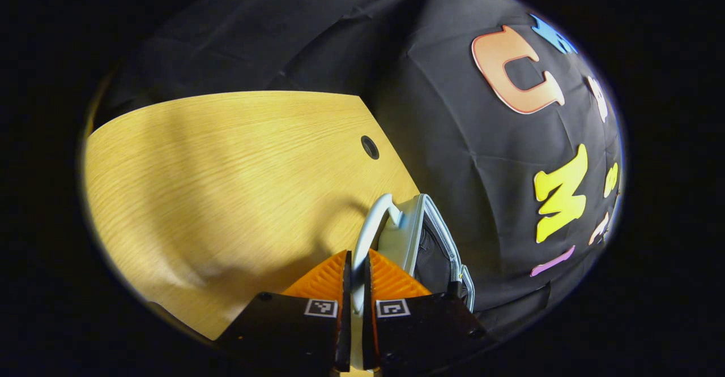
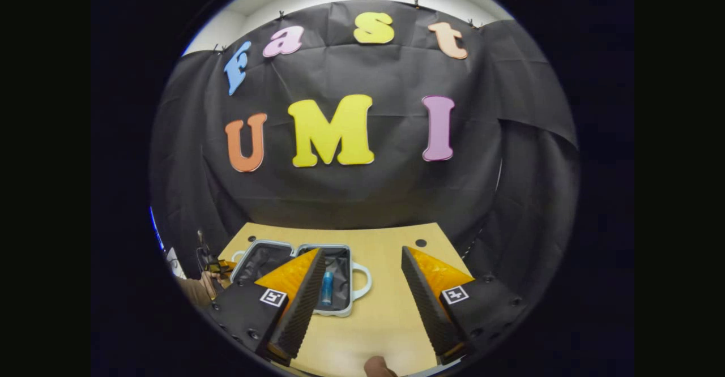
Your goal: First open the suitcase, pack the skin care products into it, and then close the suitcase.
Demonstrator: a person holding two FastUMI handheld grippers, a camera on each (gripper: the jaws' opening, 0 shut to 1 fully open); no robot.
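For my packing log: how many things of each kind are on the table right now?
Suitcase, lying open: 1
Blue skin care bottle inside it: 1
Suitcase handles: 2, one free, one between the left gripper fingers
Total: 2 objects, with 2 handles

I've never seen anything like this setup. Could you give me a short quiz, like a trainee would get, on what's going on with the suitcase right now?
1. True or false: the suitcase lies shut on the table.
2. What does the left gripper hold? A) a bottle B) the suitcase's handle C) nothing
3. Fill in: the right gripper hovers with its fingers ____.

Key
1. False: the right gripper view shows it lying open, with a blue bottle in one half.
2. B: in the left gripper view both fingers press on the pale handle.
3. Open, wide apart, holding nothing.
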